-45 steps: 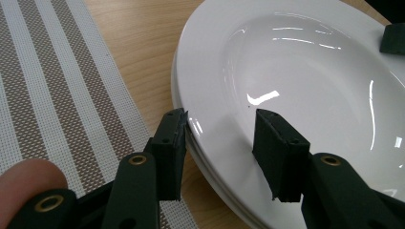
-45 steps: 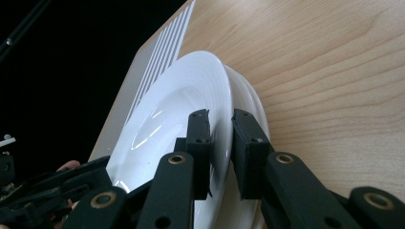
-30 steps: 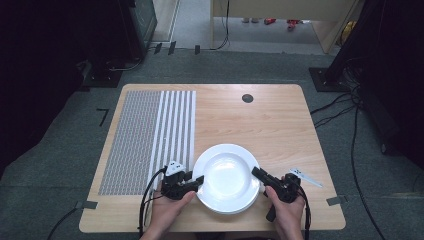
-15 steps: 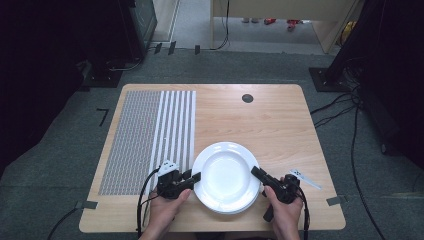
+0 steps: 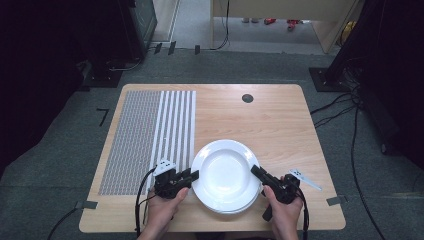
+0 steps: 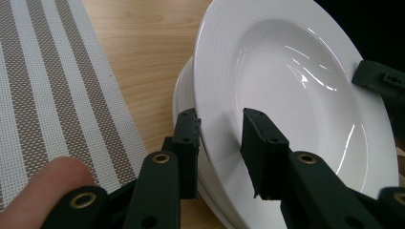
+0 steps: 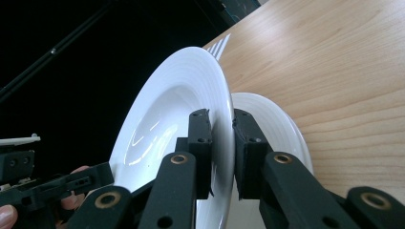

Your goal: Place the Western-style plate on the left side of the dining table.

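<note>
A white deep plate (image 5: 225, 172) is held tilted above a small stack of white plates (image 5: 227, 210) near the table's front edge. My right gripper (image 5: 256, 171) is shut on the plate's right rim, its pads pressed on both faces of the top plate (image 7: 176, 95) above the lower plates (image 7: 267, 109). My left gripper (image 5: 192, 175) straddles the left rim. In the left gripper view, the jaws of my left gripper (image 6: 219, 129) have just been closing with the rim of the plate (image 6: 286, 71) between them. One pad meets the underside and a sliver of white separates the other.
A striped woven placemat (image 5: 150, 135) covers the table's left part, just left of the plates. A small black round hole (image 5: 247, 98) sits near the wooden table's far edge. Grey floor, dark equipment and cables surround the table.
The left gripper's jaws have narrowed around the plate's left rim. The right gripper and the plate have stayed in place.
</note>
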The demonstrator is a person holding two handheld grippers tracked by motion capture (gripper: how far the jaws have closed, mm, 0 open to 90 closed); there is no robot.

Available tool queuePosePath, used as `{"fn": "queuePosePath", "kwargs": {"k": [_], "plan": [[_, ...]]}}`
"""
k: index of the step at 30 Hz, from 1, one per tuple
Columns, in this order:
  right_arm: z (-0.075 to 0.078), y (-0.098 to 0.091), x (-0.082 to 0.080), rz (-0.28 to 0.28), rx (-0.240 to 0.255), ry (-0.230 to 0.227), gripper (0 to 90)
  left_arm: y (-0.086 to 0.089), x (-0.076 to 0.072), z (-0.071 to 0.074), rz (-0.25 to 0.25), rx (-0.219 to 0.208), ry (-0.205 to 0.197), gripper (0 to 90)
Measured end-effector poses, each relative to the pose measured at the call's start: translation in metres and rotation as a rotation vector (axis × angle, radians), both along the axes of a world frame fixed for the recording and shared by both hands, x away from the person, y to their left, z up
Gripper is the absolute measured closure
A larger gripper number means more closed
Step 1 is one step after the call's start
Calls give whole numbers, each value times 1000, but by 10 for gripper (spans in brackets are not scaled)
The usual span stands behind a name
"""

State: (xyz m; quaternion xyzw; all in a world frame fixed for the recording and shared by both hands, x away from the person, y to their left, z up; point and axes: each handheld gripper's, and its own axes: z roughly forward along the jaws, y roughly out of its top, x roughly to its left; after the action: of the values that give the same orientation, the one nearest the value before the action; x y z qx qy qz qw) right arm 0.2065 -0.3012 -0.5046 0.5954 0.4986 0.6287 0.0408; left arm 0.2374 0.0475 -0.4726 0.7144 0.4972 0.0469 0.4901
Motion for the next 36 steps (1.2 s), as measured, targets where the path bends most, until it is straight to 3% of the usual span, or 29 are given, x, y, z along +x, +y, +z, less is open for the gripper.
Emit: {"fn": "queuePosePath", "kwargs": {"k": [22, 29, 36], "plan": [[19, 13, 7, 29, -6, -29, 818, 17, 7, 15, 32, -32, -20, 725], [29, 21, 18, 35, -5, -28, 818, 24, 11, 21, 44, -50, -24, 727], [40, 36, 35, 57, 1, -32, 819, 44, 19, 32, 81, -69, -30, 729]]}}
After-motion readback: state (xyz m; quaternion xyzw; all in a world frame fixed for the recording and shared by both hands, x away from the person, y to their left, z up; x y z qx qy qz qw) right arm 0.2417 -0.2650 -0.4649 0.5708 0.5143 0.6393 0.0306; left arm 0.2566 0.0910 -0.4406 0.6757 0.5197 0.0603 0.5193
